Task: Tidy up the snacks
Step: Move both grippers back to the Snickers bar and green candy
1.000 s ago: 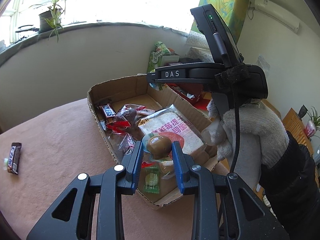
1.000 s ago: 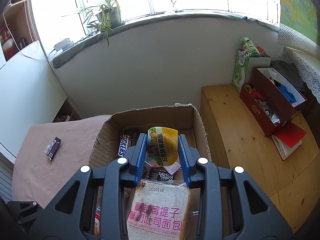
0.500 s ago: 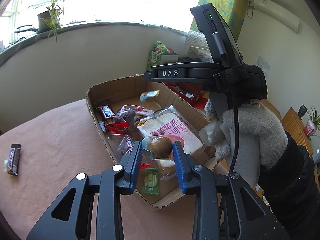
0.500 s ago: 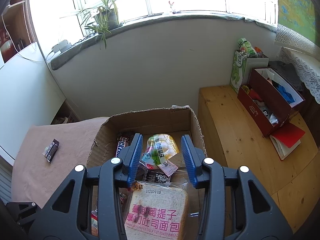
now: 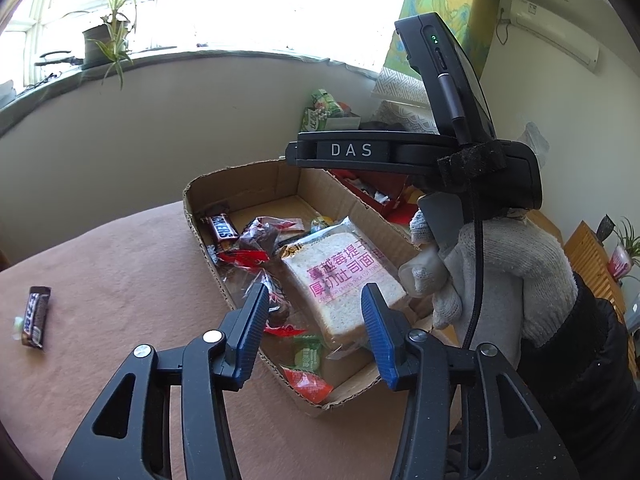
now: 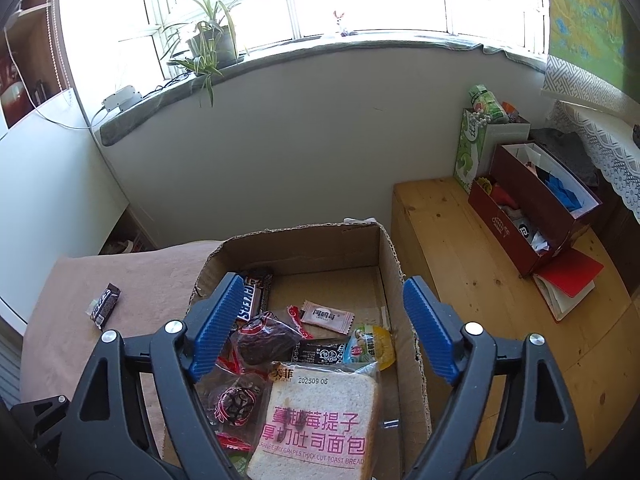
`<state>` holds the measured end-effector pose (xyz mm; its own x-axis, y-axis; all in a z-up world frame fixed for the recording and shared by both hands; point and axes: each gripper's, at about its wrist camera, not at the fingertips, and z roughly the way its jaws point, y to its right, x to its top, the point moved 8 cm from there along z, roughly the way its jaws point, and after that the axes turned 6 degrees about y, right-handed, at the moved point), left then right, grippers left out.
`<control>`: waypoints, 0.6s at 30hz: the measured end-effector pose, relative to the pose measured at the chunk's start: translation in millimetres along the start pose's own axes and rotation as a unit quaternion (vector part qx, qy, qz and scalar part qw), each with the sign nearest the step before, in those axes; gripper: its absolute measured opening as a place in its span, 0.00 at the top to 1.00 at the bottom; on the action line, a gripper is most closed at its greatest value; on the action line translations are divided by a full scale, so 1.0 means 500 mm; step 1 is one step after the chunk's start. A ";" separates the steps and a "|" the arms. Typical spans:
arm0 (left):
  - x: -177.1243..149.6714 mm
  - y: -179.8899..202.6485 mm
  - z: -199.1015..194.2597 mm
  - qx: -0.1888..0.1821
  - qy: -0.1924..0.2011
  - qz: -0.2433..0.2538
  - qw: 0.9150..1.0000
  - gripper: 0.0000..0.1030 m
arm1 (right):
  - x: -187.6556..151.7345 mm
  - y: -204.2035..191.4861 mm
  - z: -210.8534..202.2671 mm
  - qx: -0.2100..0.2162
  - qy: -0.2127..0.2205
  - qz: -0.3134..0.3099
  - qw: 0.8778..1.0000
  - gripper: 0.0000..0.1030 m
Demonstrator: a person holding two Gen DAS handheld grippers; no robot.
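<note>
An open cardboard box (image 5: pixel 248 178) (image 6: pixel 300 246) on the brown cloth holds several snacks: a bagged bread slice (image 5: pixel 344 276) (image 6: pixel 320 420), a Snickers bar (image 5: pixel 222 227) (image 6: pixel 250 300), dark wrapped pastries (image 6: pixel 264 340), a yellow-green packet (image 6: pixel 370 346) and small sachets. My left gripper (image 5: pixel 314 330) is open and empty above the box's near end. My right gripper (image 6: pixel 320 332) is open and empty above the box; its body shows in the left wrist view (image 5: pixel 400 152). Another chocolate bar (image 5: pixel 35 316) (image 6: pixel 105 305) lies on the cloth outside the box.
The brown-clothed table (image 5: pixel 120 280) ends at a grey wall. A wooden bench (image 6: pixel 460 280) to the right carries a red box (image 6: pixel 532 216), a green carton (image 6: pixel 476 148) and a red notebook (image 6: pixel 568 284). A potted plant (image 6: pixel 208 48) stands on the windowsill.
Both grippers opened. The left one let go of the brown egg-shaped snack; the right one dropped the yellow-green packet, which now lies in the box by the bread.
</note>
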<state>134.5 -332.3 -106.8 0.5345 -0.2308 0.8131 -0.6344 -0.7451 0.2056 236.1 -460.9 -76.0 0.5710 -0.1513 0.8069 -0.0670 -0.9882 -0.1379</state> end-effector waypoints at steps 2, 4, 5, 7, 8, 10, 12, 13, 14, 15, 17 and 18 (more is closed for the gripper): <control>0.000 -0.002 -0.006 0.001 0.002 0.000 1.000 0.54 | 0.001 -0.006 -0.004 0.001 0.000 -0.001 1.000 0.18; -0.001 -0.005 -0.012 0.002 0.005 -0.002 1.000 0.54 | 0.001 -0.012 -0.009 0.001 0.001 -0.002 1.000 0.18; -0.002 -0.006 -0.015 0.002 0.006 -0.003 1.000 0.54 | 0.000 -0.015 -0.012 0.002 0.001 -0.002 1.000 0.18; -0.002 -0.010 -0.022 0.004 0.008 -0.005 1.000 0.54 | -0.001 -0.022 -0.017 0.004 0.002 -0.001 1.000 0.18; -0.001 -0.012 -0.026 0.004 0.010 -0.006 1.000 0.54 | -0.001 -0.026 -0.019 0.004 0.002 -0.001 1.000 0.18; -0.002 -0.017 -0.034 0.005 0.012 -0.009 1.000 0.54 | -0.002 -0.036 -0.025 0.006 0.003 -0.002 1.000 0.18; -0.002 -0.024 -0.044 0.007 0.015 -0.013 1.000 0.54 | -0.003 -0.051 -0.029 0.009 0.003 -0.005 1.000 0.18; -0.001 -0.029 -0.049 0.009 0.017 -0.015 1.000 0.54 | -0.003 -0.059 -0.032 0.013 0.003 -0.007 1.000 0.18; -0.002 -0.034 -0.053 0.010 0.018 -0.016 1.000 0.54 | -0.003 -0.068 -0.034 0.016 0.003 -0.008 1.000 0.18; -0.002 -0.039 -0.058 0.011 0.020 -0.018 1.000 0.54 | -0.003 -0.077 -0.036 0.017 0.003 -0.010 1.000 0.18; -0.003 -0.050 -0.068 0.013 0.023 -0.021 0.999 0.54 | -0.003 -0.098 -0.041 0.023 0.004 -0.015 1.000 0.18; -0.004 -0.058 -0.072 0.015 0.025 -0.023 0.999 0.54 | -0.003 -0.110 -0.042 0.025 0.004 -0.018 1.000 0.18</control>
<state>131.6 -287.8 -94.8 0.5344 -0.1652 0.8290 -0.5923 -0.7729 0.2277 221.7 -407.0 -57.5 0.5659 -0.1162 0.8163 -0.0051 -0.9905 -0.1375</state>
